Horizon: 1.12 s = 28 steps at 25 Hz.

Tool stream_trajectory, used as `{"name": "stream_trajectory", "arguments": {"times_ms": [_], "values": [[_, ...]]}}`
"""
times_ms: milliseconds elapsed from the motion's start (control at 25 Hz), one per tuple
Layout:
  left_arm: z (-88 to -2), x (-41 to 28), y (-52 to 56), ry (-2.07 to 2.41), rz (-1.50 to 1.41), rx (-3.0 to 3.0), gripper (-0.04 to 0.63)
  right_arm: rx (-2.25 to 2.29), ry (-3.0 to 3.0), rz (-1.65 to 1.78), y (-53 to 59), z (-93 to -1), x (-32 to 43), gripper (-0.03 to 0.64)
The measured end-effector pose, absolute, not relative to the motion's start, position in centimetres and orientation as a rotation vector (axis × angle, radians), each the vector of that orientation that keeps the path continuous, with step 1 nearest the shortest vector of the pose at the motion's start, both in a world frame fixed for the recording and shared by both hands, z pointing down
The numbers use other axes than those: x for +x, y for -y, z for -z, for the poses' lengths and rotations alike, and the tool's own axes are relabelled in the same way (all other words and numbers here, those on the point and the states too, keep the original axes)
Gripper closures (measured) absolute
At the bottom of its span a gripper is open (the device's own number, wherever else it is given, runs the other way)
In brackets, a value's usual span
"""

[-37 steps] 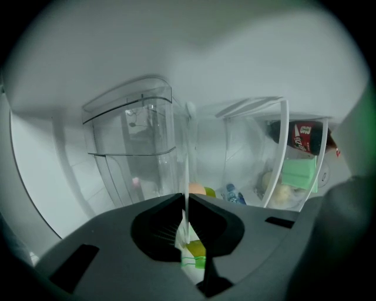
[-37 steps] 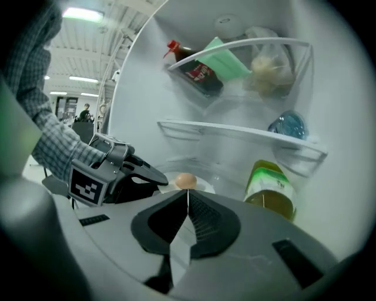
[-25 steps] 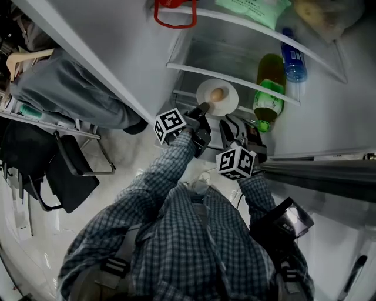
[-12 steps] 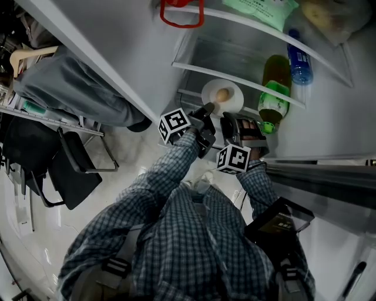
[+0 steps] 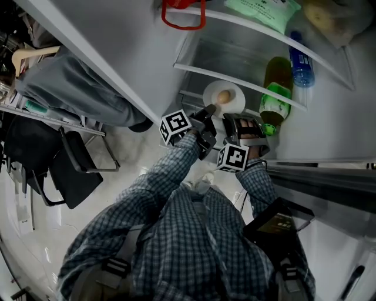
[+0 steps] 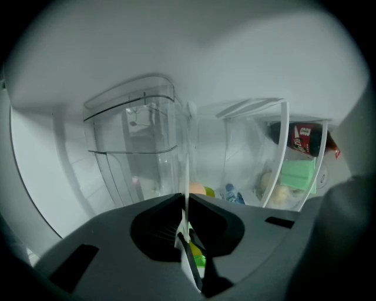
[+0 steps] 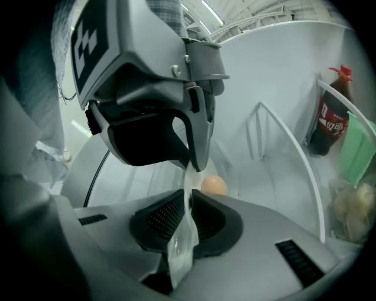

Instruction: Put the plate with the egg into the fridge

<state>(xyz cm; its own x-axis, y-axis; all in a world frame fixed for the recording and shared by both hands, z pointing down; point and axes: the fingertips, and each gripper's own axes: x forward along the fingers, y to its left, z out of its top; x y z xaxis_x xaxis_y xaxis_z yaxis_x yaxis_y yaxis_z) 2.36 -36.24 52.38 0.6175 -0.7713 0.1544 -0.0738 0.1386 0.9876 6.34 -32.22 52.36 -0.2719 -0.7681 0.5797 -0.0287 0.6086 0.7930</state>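
A white plate (image 5: 233, 94) with a brown egg (image 5: 223, 96) on it is held level at the front of a lower fridge shelf (image 5: 235, 79). My left gripper (image 5: 208, 110) is shut on the plate's near left rim. My right gripper (image 5: 237, 119) is shut on its near right rim. In the left gripper view the plate (image 6: 187, 176) shows edge-on between the jaws of the left gripper (image 6: 185, 232). In the right gripper view the plate's rim (image 7: 187, 194) runs between the jaws of the right gripper (image 7: 187, 220), with the egg (image 7: 214, 185) beyond and the left gripper (image 7: 197, 157) above.
A green bottle (image 5: 275, 87) and a blue bottle (image 5: 301, 59) stand right of the plate. A green packet (image 5: 261, 9) and a bag lie on the upper shelf, a red handle (image 5: 183, 14) at its left. The fridge door (image 5: 329, 176) is at right. A chair (image 5: 76, 167) stands left.
Both grippers and the plate have moved slightly up and right, further toward the fridge shelf. The right gripper has turned a little.
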Motion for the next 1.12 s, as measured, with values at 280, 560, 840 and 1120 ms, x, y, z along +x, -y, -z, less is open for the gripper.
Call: {"name": "stream_trajectory", "arguments": {"times_ms": [280, 560, 840, 1120], "values": [[-52.2, 2.5, 36.2, 0.769, 0.606, 1.355, 0.578, 0.651, 1.687, 0.802, 32.4, -52.1, 6.5, 0.58], [-52.2, 2.4, 36.0, 0.756, 0.637, 1.356, 0.577, 0.631, 1.672, 0.804, 32.4, -52.2, 6.5, 0.58], [-51.6, 2.1, 35.9, 0.763, 0.628, 1.402, 0.575, 0.643, 1.683, 0.785, 32.5, -52.0, 6.3, 0.58], [-51.2, 2.4, 34.9, 0.724, 0.605, 1.429, 0.574, 0.663, 1.671, 0.768, 32.8, -52.2, 6.3, 0.58]]}}
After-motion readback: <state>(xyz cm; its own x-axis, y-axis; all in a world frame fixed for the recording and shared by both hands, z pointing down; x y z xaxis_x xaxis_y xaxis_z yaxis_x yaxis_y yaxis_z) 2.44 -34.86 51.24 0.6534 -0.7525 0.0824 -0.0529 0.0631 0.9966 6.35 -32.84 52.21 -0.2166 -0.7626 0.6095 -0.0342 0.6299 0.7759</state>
